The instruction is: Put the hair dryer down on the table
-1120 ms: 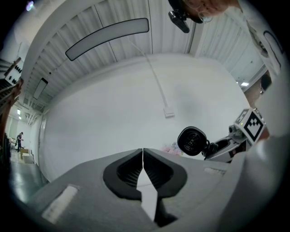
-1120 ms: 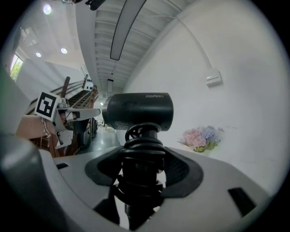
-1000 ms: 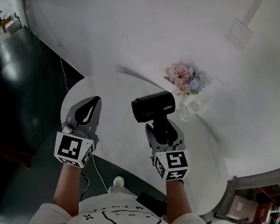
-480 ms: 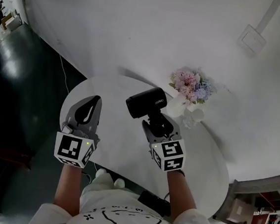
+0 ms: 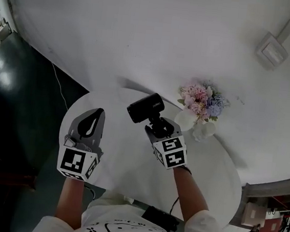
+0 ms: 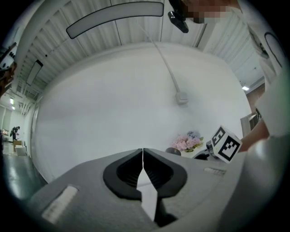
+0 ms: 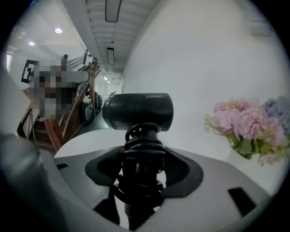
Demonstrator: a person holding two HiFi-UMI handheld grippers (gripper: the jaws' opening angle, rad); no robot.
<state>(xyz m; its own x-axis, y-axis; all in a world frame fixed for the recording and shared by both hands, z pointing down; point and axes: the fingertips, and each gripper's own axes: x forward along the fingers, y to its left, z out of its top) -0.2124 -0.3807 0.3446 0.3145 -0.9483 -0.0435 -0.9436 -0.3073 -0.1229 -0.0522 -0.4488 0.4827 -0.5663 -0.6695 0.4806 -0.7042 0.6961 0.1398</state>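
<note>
A black hair dryer is held above the round white table, barrel level and handle down. My right gripper is shut on its handle, which has the cord coiled round it. In the right gripper view the barrel sits just past the jaws, and the pads press on the wrapped handle. My left gripper hovers over the table's left part, shut with nothing in it; its jaw tips meet. The right gripper's marker cube shows at the right of the left gripper view.
A white vase of pink and blue flowers stands at the table's far right, close to the dryer, with a small glass jar beside it. A white wall rises behind the table. Dark floor lies to the left, and a cable runs down there.
My right gripper has carried the hair dryer leftward and away from the person, farther from the flowers. The left gripper has shifted only slightly and stays shut.
</note>
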